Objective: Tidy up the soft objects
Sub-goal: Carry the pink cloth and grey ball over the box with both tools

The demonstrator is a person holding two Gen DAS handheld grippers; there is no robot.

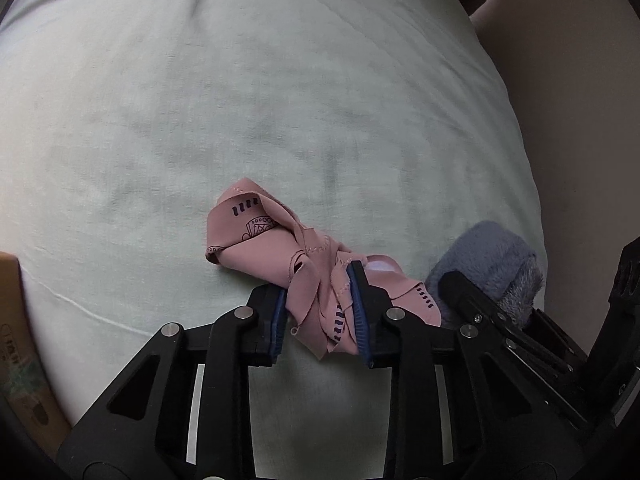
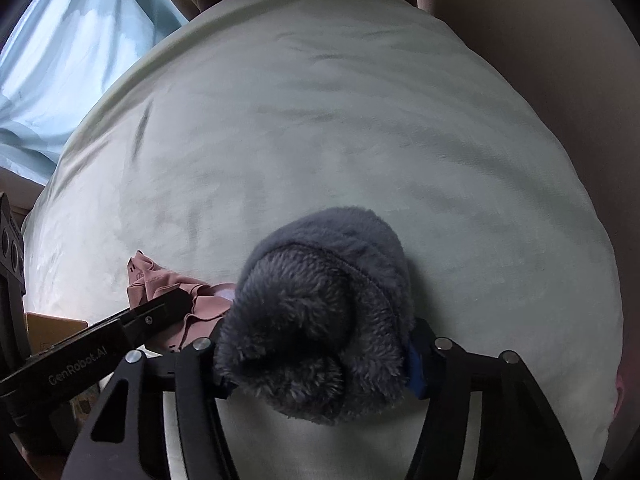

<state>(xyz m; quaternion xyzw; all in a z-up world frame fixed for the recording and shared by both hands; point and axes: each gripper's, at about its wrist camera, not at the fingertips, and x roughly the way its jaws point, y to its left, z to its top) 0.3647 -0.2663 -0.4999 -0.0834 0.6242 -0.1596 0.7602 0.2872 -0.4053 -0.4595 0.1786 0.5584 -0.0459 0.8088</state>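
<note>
A crumpled pink cloth [image 1: 280, 256] with dark printed marks lies near the front edge of a pale green bed cover [image 1: 280, 100]. My left gripper [image 1: 320, 316] is shut on the near end of the pink cloth. A grey fluffy sock [image 2: 320, 320], rolled into a bundle, is held in my right gripper [image 2: 320, 364], whose blue pads press its sides. The sock also shows in the left wrist view [image 1: 496, 264], just right of the pink cloth. The pink cloth also shows in the right wrist view [image 2: 160, 284], to the left of the sock.
A cardboard box [image 1: 20, 340] stands at the bed's left front corner. A light blue curtain [image 2: 72, 60] hangs at the far left. A beige wall [image 1: 568, 120] runs along the bed's right side.
</note>
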